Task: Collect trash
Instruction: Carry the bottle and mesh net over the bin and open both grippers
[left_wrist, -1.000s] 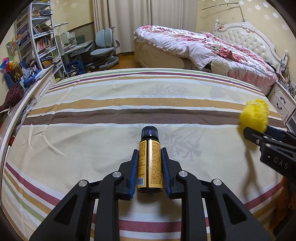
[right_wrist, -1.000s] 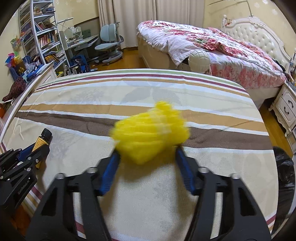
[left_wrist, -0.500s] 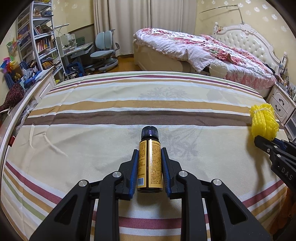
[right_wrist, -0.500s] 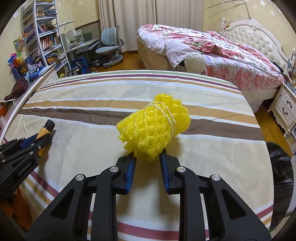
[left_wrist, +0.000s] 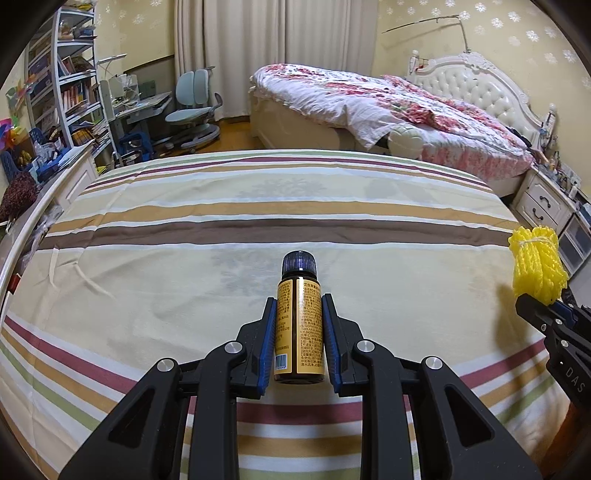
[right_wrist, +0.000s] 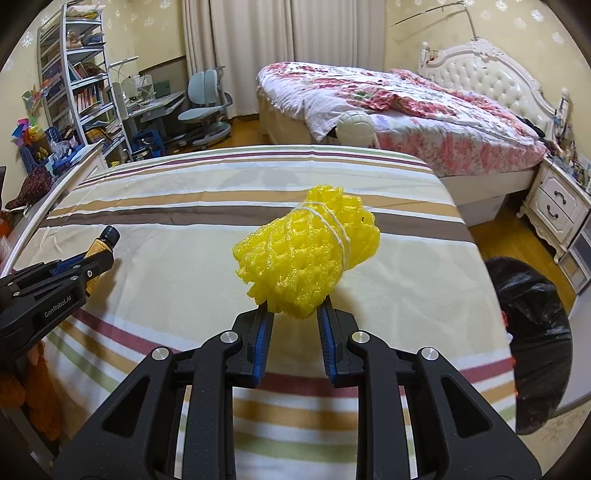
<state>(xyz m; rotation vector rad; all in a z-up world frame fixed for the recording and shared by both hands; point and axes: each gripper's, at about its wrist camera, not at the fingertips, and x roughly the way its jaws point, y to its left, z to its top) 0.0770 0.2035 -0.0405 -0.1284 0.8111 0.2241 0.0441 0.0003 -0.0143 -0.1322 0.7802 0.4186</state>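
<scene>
My left gripper (left_wrist: 298, 306) is shut on a small brown bottle (left_wrist: 298, 325) with a yellow label and dark cap, held above the striped bedspread (left_wrist: 184, 258). My right gripper (right_wrist: 295, 314) is shut on a rolled yellow foam net (right_wrist: 308, 258) tied with white string, also held above the bedspread (right_wrist: 184, 295). The net shows at the right edge of the left wrist view (left_wrist: 537, 267). The bottle (right_wrist: 99, 245) and the left gripper (right_wrist: 55, 284) show at the left of the right wrist view. A black trash bag (right_wrist: 532, 332) stands beside the bed's right edge.
A second bed (right_wrist: 406, 110) with a floral quilt lies beyond. A white nightstand (right_wrist: 557, 206) stands at right. Bookshelves (left_wrist: 66, 92), a desk and a blue chair (left_wrist: 192, 107) fill the far left. An orange soft thing (right_wrist: 33, 387) sits at lower left.
My right gripper has shut on the yellow net and carried it to the right, toward the bed's right edge and the trash bag. My left gripper keeps holding the bottle almost still.
</scene>
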